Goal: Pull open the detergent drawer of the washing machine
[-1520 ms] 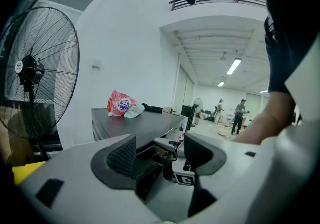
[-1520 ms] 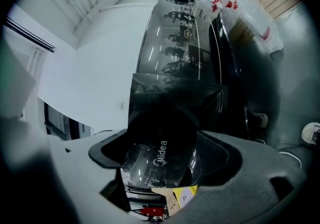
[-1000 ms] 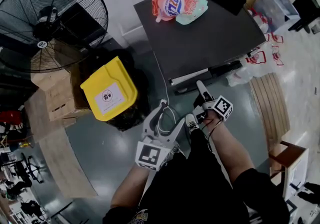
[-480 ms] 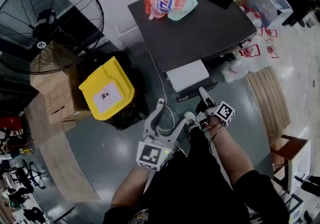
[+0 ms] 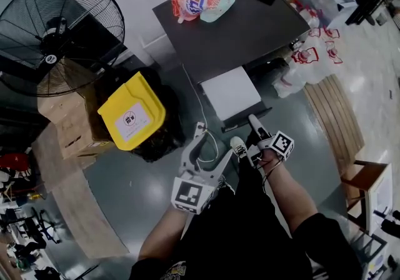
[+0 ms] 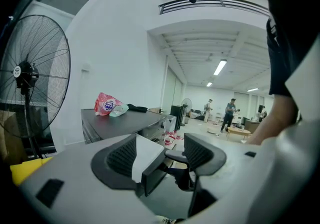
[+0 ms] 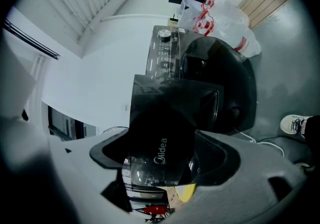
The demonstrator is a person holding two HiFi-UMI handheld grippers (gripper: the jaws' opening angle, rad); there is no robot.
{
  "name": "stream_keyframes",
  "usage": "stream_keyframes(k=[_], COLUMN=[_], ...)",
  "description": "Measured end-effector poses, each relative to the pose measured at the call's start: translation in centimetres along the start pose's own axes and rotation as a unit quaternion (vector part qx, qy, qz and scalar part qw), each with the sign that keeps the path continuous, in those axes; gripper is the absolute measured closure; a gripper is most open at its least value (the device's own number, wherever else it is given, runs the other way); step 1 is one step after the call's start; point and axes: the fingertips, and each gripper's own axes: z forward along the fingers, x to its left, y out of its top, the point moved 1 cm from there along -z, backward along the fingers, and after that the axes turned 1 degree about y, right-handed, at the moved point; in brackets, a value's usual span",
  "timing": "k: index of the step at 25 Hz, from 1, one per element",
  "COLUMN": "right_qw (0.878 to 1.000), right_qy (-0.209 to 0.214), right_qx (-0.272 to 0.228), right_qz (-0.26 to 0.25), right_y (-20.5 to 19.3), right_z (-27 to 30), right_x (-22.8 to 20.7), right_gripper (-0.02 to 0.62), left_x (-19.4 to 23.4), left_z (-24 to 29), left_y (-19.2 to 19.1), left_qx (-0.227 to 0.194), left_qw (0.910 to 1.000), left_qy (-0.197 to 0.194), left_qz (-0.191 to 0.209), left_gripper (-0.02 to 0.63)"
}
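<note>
The detergent drawer [image 5: 231, 91] juts from the washing machine [image 5: 250, 29] toward 6 o'clock, its dark front clamped in the right gripper [image 5: 253, 124] at its 5 o'clock corner, while the left gripper [image 5: 212, 141] gapes empty at 7 o'clock.

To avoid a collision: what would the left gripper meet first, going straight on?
The left gripper would probably meet the pulled-out detergent drawer first; depth is unclear.

The washing machine [image 5: 250, 35] has a dull dark top, and its detergent drawer [image 5: 231, 92] looks like smooth white plastic with a shiny black front. The yellow bin lid [image 5: 131, 111] is smooth plastic, the fan [image 5: 59, 35] is thin metal wire, and the grey floor [image 5: 125, 179] shines.
</note>
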Motion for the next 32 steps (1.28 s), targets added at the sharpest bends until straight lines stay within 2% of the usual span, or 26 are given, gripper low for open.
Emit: stream_keyframes(k=[3, 4, 6, 8, 11, 13, 15, 18, 19, 22, 25, 32], right_qw=[1.0, 1.0, 0.999, 0.997, 0.992, 0.984, 0.966, 0.92, 0.904, 0.866, 0.834, 0.775], right_qy=[-0.007, -0.009, -0.024, -0.037, -0.009, -0.006, -0.017, -0.012, -0.005, 0.011, 0.025, 0.071], right_qx=[-0.008, -0.011, -0.009, 0.007, 0.029, 0.039, 0.054, 0.076, 0.08, 0.072, 0.059, 0.044], right_qz=[0.001, -0.008, -0.038, -0.067, -0.125, -0.174, -0.253, -0.384, -0.419, -0.495, -0.547, -0.627], right_y=[-0.4, -0.3, -0.3, -0.6, -0.9, -1.1, -1.6, -3.1, -3.6, -4.7, -5.4, -7.0], right_z=[-1.1, -1.5, -1.9, -2.1, -2.6, -3.3, -4.3, -5.8, -6.3, -7.8, -8.9, -12.2], right_x=[-0.4, -0.4, -0.2, 0.1, 1.1, 2.0, 3.0, 5.9, 7.1, 10.9, 14.5, 22.4], right_gripper=[0.207, 0.248, 0.285, 0.264, 0.261, 0.25, 0.256, 0.304, 0.358, 0.585, 0.595, 0.592], left_x=[-0.6, -0.6, -0.6, -0.8, -1.5, -1.7, -1.7, -1.7, -1.7, -1.9, -2.1, -4.5], left_z=[-0.7, -0.9, -1.2, -1.5, -2.2, -2.7, -3.2, -4.0, -4.2, -5.1, -5.6, -6.0], left_y=[-0.2, -0.4, -0.9, -1.1, -0.6, -0.5, -0.6, -1.0, -1.2, -1.4, -1.2, 0.0], left_qx=[0.005, 0.005, -0.003, -0.009, -0.005, -0.002, -0.005, -0.01, -0.013, -0.021, -0.027, -0.036], left_qw=[1.0, 1.0, 1.0, 0.9999, 0.9999, 0.9999, 0.9998, 0.9997, 0.9997, 0.9994, 0.9993, 0.9988], left_qy=[-0.003, -0.004, -0.004, -0.005, -0.011, -0.014, -0.016, -0.02, -0.021, -0.024, -0.026, -0.032], left_qz=[-0.001, 0.0, 0.009, 0.013, 0.007, 0.003, 0.005, 0.008, 0.009, 0.009, 0.006, -0.005], left_gripper=[0.334, 0.334, 0.334, 0.334, 0.334, 0.334, 0.334, 0.334, 0.334, 0.335, 0.336, 0.348])
